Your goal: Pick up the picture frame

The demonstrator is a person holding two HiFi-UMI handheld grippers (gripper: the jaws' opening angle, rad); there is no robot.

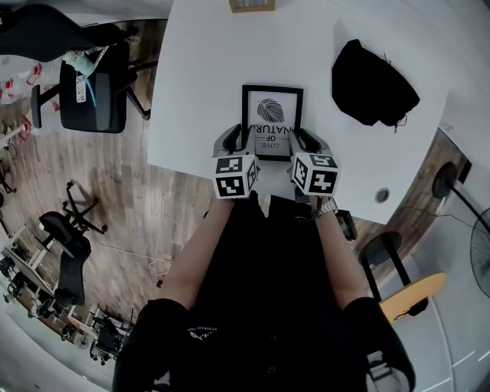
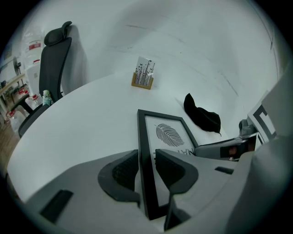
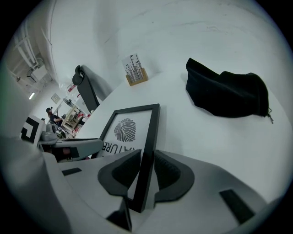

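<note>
A black picture frame (image 1: pixel 272 121) with a leaf print lies on the white table (image 1: pixel 199 92), just in front of me. My left gripper (image 1: pixel 246 138) holds the frame's near left side, and my right gripper (image 1: pixel 295 139) holds its near right side. In the left gripper view the left side bar of the frame (image 2: pixel 169 135) runs between the two pads of the left gripper (image 2: pixel 146 161), which close on it. In the right gripper view the right side bar of the frame (image 3: pixel 126 128) is pinched in the same way by the right gripper (image 3: pixel 147 167). I cannot tell whether the frame's near end is off the table.
A black cloth bundle (image 1: pixel 373 83) lies on the table to the right of the frame. A small wooden card holder (image 1: pixel 251 4) stands at the far edge. A round cable hole (image 1: pixel 382 195) sits at the near right edge. An office chair (image 1: pixel 92 84) stands left of the table.
</note>
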